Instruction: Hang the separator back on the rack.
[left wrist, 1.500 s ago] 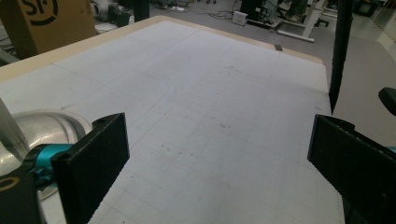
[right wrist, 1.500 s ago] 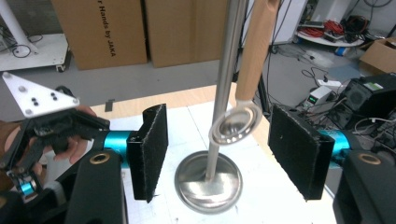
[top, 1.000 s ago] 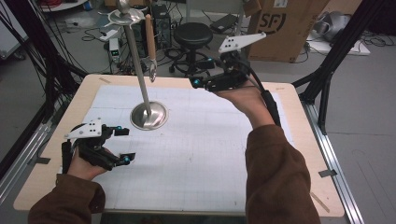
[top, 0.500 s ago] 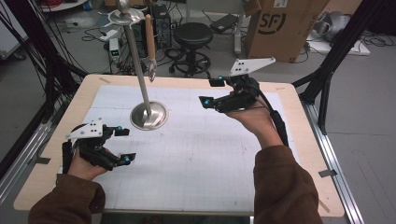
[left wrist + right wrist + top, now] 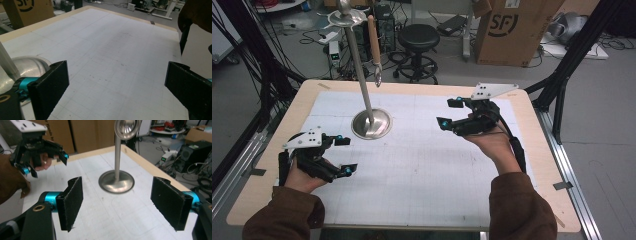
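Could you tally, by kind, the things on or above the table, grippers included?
Metal stand: 1
Wooden-handled utensil hanging from the stand: 1
Grippers, left gripper and right gripper, both open and empty: 2
Total: 4

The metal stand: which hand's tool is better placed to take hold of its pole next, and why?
Probably the right. The right tool hangs open, aimed at the metal stand, whose pole sits centred between its jaws in the right gripper view. The left tool is nearer but points past the base.
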A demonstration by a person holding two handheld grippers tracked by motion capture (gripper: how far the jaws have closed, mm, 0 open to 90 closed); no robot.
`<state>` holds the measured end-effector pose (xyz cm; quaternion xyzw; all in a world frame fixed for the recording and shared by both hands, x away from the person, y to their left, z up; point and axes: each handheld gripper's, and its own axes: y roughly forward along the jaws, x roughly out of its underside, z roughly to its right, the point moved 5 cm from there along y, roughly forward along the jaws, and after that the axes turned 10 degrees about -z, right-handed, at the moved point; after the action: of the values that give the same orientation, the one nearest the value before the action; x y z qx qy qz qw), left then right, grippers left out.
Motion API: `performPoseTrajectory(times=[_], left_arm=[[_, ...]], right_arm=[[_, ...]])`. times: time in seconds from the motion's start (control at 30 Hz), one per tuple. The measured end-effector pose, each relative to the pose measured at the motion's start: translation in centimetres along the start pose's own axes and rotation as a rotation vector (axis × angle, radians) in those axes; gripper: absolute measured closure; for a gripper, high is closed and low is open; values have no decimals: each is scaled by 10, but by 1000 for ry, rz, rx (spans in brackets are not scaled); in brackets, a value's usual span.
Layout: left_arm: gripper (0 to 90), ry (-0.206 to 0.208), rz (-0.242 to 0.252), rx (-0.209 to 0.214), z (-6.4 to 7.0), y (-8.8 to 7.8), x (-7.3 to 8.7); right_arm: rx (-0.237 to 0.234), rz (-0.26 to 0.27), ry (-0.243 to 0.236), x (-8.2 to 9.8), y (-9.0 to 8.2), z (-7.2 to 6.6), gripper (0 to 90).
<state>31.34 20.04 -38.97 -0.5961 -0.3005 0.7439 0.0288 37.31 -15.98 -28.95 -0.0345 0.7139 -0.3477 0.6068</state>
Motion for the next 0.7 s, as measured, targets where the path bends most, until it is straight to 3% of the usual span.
performPoseTrajectory(times=[0.17, 0.3, 0.5, 0.7], left_arm=[[61, 3, -2, -6, 0, 0, 0], [61, 1, -5, -5, 0, 0, 0], [61, 8, 0, 3, 1, 0, 0], [61, 5, -1, 4, 2, 1, 0]], right_arm=[[9, -4, 15, 14, -1, 0, 249], [-16, 6, 32, 23, -3, -1, 248], [-8, 4, 68, 47, -2, 0, 241], [11, 2, 64, 63, -1, -4, 234]])
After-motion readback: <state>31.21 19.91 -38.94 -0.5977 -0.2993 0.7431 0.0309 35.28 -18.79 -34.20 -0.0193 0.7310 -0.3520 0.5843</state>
